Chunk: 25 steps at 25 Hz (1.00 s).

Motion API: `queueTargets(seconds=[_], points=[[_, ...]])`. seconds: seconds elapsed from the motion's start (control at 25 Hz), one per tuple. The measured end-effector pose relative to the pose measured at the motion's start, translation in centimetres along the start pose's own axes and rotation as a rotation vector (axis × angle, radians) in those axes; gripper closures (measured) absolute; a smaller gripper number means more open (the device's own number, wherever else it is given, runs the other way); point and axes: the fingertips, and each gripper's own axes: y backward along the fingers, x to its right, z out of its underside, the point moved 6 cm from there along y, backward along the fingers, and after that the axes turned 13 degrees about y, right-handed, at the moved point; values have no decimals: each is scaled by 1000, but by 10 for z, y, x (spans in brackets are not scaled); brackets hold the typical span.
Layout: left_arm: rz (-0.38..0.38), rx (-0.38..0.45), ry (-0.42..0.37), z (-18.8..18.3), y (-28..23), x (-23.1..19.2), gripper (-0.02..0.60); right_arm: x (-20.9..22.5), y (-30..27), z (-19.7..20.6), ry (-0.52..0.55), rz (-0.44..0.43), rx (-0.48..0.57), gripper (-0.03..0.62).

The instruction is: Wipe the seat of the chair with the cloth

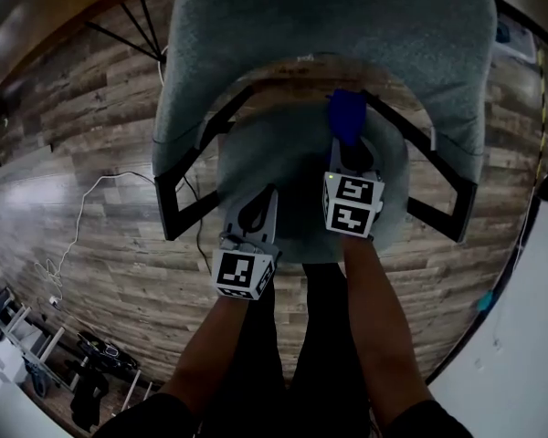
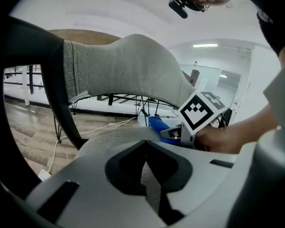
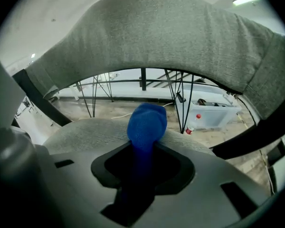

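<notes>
Head view: my right gripper (image 1: 347, 149) reaches over the back half of the seat (image 1: 283, 190). The blue cloth (image 1: 347, 115) sticks out past its fingers towards the backrest (image 1: 347, 26). My left gripper (image 1: 254, 210) sits at the seat's front edge.

Left gripper view: the fingers are pressed together with nothing between them, low over the seat (image 2: 114, 137).

Right gripper view: the fingers are clamped on the cloth (image 3: 146, 122). It is bunched into a roll, its long axis running along the fingers from the seat's front to its back, rounded end leading. I cannot tell whether it touches the seat (image 3: 85, 132).

To wipe well, I judge I should tip the roll down onto the seat. Then I should press lightly and sweep in overlapping strokes.
</notes>
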Motion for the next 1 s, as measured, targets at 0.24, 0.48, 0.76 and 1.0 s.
queueTargets(seconds=[0.24, 0.48, 0.76, 1.0], points=[[12, -10, -10, 4, -1, 7, 580, 27, 8, 13, -15, 48, -11, 473], [38, -18, -72, 7, 0, 17, 580, 44, 14, 23, -23, 91, -17, 473], [31, -17, -100, 10, 3, 24, 580, 63, 19, 33, -55, 126, -27, 473], [4, 12, -88, 3, 12, 26, 580, 64, 29, 30, -17, 163, -30, 473]])
